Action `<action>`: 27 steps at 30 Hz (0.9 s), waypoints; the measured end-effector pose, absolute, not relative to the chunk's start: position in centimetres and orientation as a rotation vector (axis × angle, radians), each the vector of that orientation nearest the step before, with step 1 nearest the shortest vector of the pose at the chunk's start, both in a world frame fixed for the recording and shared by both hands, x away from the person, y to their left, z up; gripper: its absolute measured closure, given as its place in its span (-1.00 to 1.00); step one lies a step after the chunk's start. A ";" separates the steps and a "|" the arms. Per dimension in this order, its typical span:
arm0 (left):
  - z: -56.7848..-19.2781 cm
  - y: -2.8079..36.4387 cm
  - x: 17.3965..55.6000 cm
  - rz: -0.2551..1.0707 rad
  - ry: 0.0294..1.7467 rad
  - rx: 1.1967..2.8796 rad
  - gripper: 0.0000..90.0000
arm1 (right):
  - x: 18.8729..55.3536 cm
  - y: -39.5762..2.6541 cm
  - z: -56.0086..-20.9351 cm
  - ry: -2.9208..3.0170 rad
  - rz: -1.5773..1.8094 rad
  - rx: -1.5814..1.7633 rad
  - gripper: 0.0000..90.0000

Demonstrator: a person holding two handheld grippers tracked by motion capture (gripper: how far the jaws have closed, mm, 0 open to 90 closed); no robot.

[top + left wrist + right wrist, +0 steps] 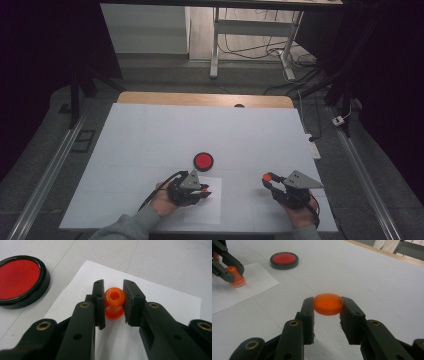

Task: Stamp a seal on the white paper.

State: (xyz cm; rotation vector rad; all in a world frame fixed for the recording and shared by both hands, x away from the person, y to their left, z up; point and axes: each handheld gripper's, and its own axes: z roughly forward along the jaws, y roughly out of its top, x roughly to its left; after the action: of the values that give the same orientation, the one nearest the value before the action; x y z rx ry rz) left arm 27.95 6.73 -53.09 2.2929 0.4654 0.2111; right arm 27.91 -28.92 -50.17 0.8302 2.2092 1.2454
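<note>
A small orange stamp-like piece with a rounded knob and a wider foot stands on a white paper sheet. My left gripper is shut on its knob, one jaw on each side. In the high view that gripper is at the front centre, over the paper. My right gripper is shut on a flat round orange cap, held level just over the table. It sits at the front right in the high view. A round black dish with a red pad lies just beyond the paper.
The white table top stretches wide behind the dish, with a wooden edge at the far side. From the right gripper view, the left gripper with the orange piece is at the upper left, with the red pad beyond.
</note>
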 end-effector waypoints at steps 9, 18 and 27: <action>-53.1 6.7 27.9 0.217 0.465 2.289 0.62 | 27.9 -28.9 -50.2 2.207 1.243 0.833 0.44; -53.1 6.8 27.9 0.218 0.465 2.278 0.62 | 27.9 -29.0 -50.1 2.206 1.245 0.832 0.44; -51.7 7.9 28.5 0.149 0.542 2.124 0.61 | 27.9 -29.0 -50.1 2.202 1.250 0.832 0.44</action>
State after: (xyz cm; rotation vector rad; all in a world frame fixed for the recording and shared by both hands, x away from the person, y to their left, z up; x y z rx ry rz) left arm 28.53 7.95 -51.66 2.1236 0.5421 0.1491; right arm 27.93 -29.01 -50.06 0.8316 2.2021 1.2500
